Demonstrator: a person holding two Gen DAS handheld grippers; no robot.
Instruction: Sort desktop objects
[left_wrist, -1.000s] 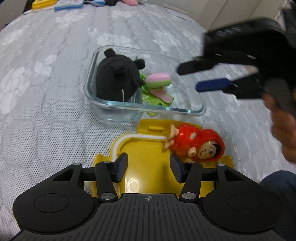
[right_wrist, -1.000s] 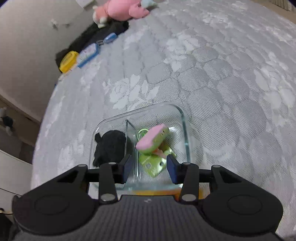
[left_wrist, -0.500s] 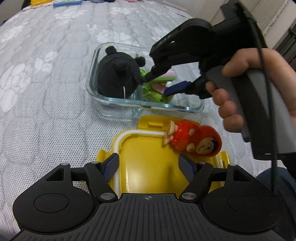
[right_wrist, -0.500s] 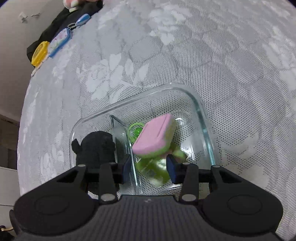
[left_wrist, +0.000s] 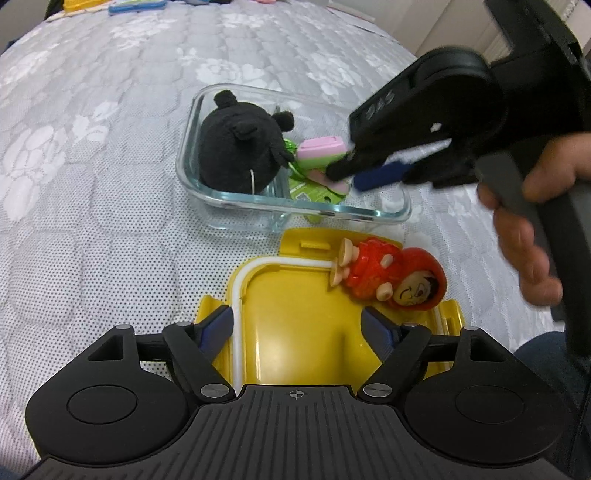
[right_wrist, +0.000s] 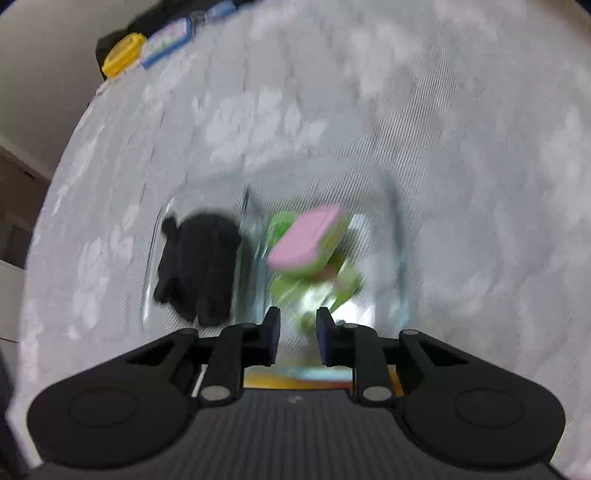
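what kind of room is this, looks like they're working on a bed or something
Probably a bedroom: the things lie on a quilted grey mattress cover with a flower pattern, not a desk. A glass container holding a black plush toy rests on it, and more toys lie at the far edge.

Black plush (left_wrist: 238, 153) and divider (right_wrist: 246, 236) crowding the dish's (left_wrist: 295, 212) left compartment.

Both black grippers carry blue-padded fingers (left_wrist: 218, 326), silver screws and round side discs.
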